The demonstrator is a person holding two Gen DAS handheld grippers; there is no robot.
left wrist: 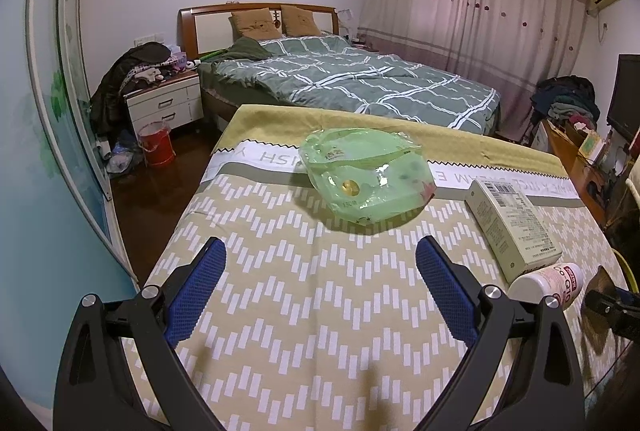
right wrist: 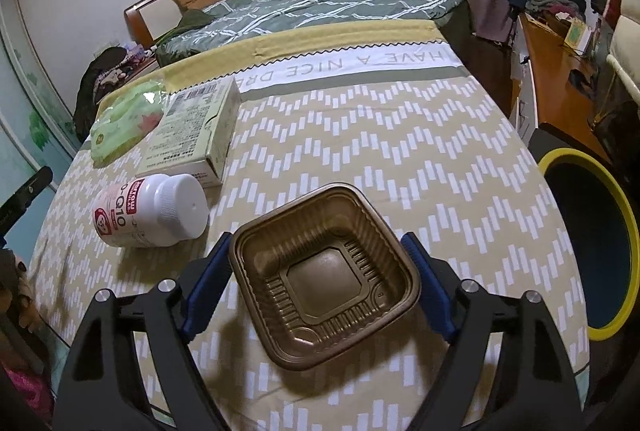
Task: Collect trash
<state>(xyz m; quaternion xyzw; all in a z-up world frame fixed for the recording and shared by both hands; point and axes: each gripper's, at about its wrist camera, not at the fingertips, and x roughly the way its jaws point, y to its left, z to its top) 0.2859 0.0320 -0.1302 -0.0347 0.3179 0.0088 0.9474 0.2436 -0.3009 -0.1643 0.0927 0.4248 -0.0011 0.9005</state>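
On the patterned tablecloth point(left wrist: 300, 291) lie a green plastic wipes pack point(left wrist: 366, 177), a pale green box point(left wrist: 510, 227) and a white Co-Q10 bottle point(left wrist: 548, 285) on its side. My left gripper point(left wrist: 320, 255) is open and empty, short of the pack. In the right wrist view a brown plastic tray point(right wrist: 324, 275) sits between the blue pads of my right gripper point(right wrist: 320, 243), which close against its sides. The bottle point(right wrist: 152, 211), box point(right wrist: 196, 135) and pack point(right wrist: 124, 119) lie to the left there.
A bin with a yellow rim point(right wrist: 592, 243) stands off the table's right edge. Beyond the table are a bed point(left wrist: 352, 79), a nightstand point(left wrist: 166, 103), a red bucket point(left wrist: 156, 143) and a cluttered wooden desk point(right wrist: 560, 55).
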